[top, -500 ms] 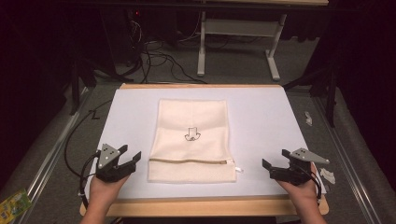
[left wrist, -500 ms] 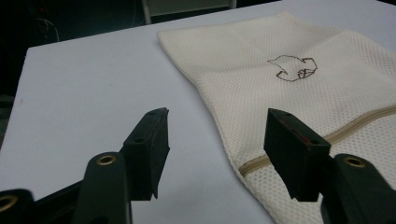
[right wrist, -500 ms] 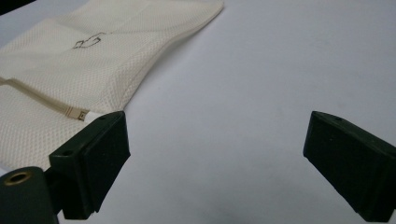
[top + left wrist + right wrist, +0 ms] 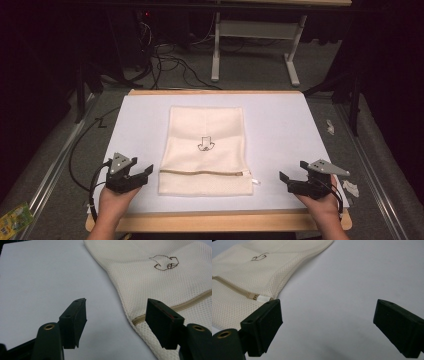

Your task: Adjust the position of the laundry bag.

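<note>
a cream mesh bag (image 4: 203, 150) lies flat mid-desk (image 4: 280, 130), its zipper (image 4: 202, 173) running across near the person's edge, a small dark emblem (image 4: 205, 144) above it. the left claw (image 4: 142, 175) hovers just beside the bag's left edge, jaws apart, nothing between them. the right claw (image 4: 286, 181) sits near the right edge, jaws wide, empty. white scraps (image 4: 351, 187) lie off the desk's right side.
</note>
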`<state>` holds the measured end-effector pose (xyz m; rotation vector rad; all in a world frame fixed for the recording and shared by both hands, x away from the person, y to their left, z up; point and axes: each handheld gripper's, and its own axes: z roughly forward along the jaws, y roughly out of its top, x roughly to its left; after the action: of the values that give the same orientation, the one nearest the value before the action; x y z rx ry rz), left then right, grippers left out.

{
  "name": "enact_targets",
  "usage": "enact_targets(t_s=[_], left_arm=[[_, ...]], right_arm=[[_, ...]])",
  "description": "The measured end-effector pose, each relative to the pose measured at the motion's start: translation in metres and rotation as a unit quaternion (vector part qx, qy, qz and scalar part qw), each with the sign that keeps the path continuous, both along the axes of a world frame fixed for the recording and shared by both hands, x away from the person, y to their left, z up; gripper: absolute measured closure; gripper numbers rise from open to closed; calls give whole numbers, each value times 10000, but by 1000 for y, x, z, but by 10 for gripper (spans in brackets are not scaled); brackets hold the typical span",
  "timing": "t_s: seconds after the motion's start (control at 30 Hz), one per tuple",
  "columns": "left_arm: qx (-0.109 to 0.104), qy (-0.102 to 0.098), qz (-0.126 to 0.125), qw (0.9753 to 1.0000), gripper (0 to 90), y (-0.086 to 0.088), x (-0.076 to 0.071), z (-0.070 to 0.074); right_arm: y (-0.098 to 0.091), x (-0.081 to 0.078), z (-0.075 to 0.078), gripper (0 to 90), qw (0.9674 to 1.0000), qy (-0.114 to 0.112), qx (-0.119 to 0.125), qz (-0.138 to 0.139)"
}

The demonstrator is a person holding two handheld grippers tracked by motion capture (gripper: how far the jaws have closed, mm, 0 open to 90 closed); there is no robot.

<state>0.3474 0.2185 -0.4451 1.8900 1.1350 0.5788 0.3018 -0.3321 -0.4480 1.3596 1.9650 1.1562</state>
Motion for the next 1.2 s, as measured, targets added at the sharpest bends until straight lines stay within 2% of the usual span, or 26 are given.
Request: enact_targets(t_s=[0.2,0.3,0.4,0.5,0.53,0.6,0.63,0.7,0.77,0.83,0.87,0.9,0.97,1.03,1.1,1.13,1.17,1.2], left_arm=[[61,-119,-86,9999,225,-4,1,-1],[-50,-37,-326,9994,155,-6,0,-2],[-22,-162,-438,9989,125,-11,0,-1],[-106,-233,-550,9982,142,-10,-1,1],[-207,-233,-481,9984,183,-9,-2,2],[-252,-200,-435,9985,189,-7,-1,2],[-274,-127,-428,9986,186,-7,0,2],[-237,-81,-445,9987,184,-7,0,1],[-124,-65,-438,9989,184,-7,0,0],[-129,-72,-426,9990,185,-7,0,0],[-121,-107,-413,9990,198,-7,0,0],[-134,-92,-420,9990,197,-8,0,0],[-110,-95,-460,9988,190,-9,0,0],[-60,-101,-525,9986,198,-10,0,-1],[-35,-118,-540,9985,211,-11,0,-1],[-63,-133,-606,9981,222,-12,-1,-1],[-63,-133,-606,9981,226,-12,-1,-1],[-82,-127,-629,9979,236,-12,-1,-1]], right_arm=[[7,2,-1,98,10000,-13,-73,61],[12,4,-2,99,9998,22,-164,126],[14,4,-1,110,9998,14,-156,155],[19,5,-2,132,9996,101,-168,206],[26,10,0,162,9992,154,-249,277],[30,13,2,174,9991,204,-282,259],[36,22,5,235,9989,294,-222,292],[40,26,6,262,9988,302,-237,308],[60,40,6,335,9980,408,-277,400],[64,43,5,365,9978,449,-239,422],[78,51,0,423,9969,536,-53,579],[83,54,-2,433,9965,601,-20,588],[95,61,-9,448,9953,720,-108,633],[104,67,-14,498,9951,757,-188,611],[107,71,-16,522,9949,787,-139,621],[113,78,-19,577,9940,858,-203,645],[113,78,-19,577,9940,858,-203,645],[119,82,-22,627,9929,932,-247,699]])
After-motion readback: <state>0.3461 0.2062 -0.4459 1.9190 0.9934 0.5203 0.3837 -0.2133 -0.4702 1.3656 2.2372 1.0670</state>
